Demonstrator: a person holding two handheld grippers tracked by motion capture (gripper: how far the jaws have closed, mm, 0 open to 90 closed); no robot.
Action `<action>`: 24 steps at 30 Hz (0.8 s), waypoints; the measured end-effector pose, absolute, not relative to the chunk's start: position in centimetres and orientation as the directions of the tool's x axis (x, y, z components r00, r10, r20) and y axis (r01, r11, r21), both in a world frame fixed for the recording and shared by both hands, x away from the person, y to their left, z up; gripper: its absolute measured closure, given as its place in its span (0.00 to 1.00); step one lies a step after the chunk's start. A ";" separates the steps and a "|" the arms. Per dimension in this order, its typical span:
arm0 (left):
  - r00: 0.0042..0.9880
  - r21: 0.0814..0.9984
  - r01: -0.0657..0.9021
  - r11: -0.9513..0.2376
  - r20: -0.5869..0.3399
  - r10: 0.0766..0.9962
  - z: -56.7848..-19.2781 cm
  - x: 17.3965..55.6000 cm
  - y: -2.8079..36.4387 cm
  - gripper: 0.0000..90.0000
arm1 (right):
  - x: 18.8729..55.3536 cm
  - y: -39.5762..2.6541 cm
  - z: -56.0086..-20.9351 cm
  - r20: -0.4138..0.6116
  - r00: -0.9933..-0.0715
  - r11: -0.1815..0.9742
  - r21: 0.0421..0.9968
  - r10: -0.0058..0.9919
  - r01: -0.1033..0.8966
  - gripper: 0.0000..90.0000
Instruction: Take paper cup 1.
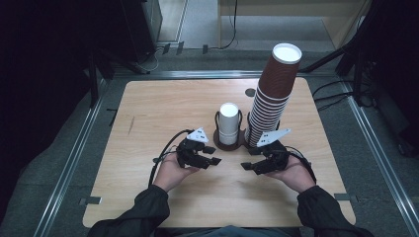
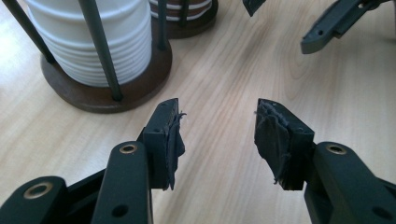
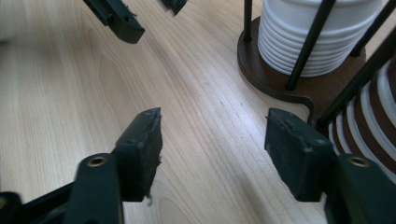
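Jaws on both grippers stand spread with nothing between them, just bare wood showing in each gripper view. Your left gripper (image 1: 210,155) and right gripper (image 1: 251,167) hover low over the near middle of the surface (image 1: 163,108), tips facing each other. The white cups (image 1: 229,123) sit nested in the left half of the brown holder (image 1: 225,144), just beyond your left gripper; the tall brown stack (image 1: 273,94) stands in the right half, leaning right and far, just beyond your right gripper.

Looks like you are about to pull a cup. To do it well: go for the top cup only, come in level at its rim, clear of the thin black rods (image 2: 100,49). Close gently, paper crushes. Lift straight up so the stack below stays put. Steady the holder with the other gripper if it drags. Keep clear of the leaning brown stack; it probably tips easily.
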State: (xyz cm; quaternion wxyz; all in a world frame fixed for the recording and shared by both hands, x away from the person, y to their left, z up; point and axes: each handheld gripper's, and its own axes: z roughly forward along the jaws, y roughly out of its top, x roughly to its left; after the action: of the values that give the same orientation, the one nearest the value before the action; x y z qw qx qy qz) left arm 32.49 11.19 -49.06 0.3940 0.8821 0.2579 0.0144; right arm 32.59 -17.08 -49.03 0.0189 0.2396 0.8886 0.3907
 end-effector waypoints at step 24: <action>0.846 0.685 0.499 -0.531 -0.252 0.471 -48.8 32.7 12.4 0.29 | 32.6 -16.5 -49.1 0.219 -0.854 0.564 0.670 0.472 0.483 0.74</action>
State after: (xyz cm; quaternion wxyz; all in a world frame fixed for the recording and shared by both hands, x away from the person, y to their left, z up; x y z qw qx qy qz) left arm 32.71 12.41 -48.78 0.3973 0.8746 0.2773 -0.0180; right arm 32.55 -16.53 -49.09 -0.0074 0.2700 0.8842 0.3811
